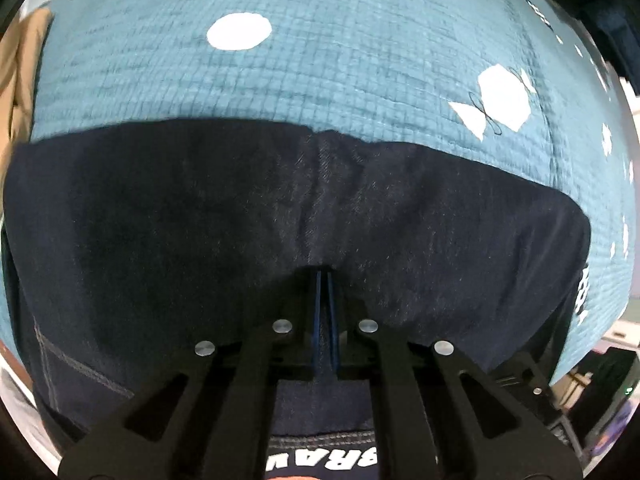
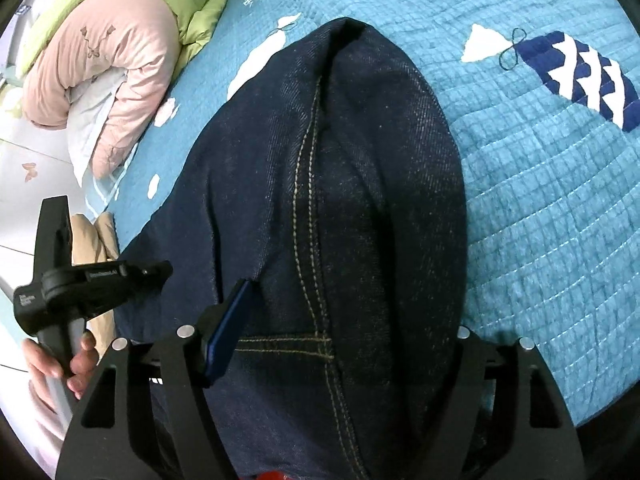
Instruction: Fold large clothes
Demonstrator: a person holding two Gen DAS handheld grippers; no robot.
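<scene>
Dark blue jeans [image 1: 240, 216] lie on a teal quilted bedspread [image 1: 320, 72]. In the left wrist view my left gripper [image 1: 325, 276] is shut, its blue pads pinched on a fold of the denim near the seam. In the right wrist view the jeans [image 2: 340, 200] fill the middle, with tan stitching along the seam. My right gripper [image 2: 344, 320] is wide open with the denim lying between its fingers; the left blue pad [image 2: 228, 328] shows, the right one is hidden under cloth. The left gripper's body [image 2: 88, 284] shows at left, held by a hand.
A pink and green duvet [image 2: 116, 52] is bundled at the bed's far left corner. A beige cloth [image 2: 100, 240] hangs at the bed's left edge. The bedspread carries white and navy patches [image 2: 580, 76]. Dark furniture stands at the right edge of the left wrist view [image 1: 608, 380].
</scene>
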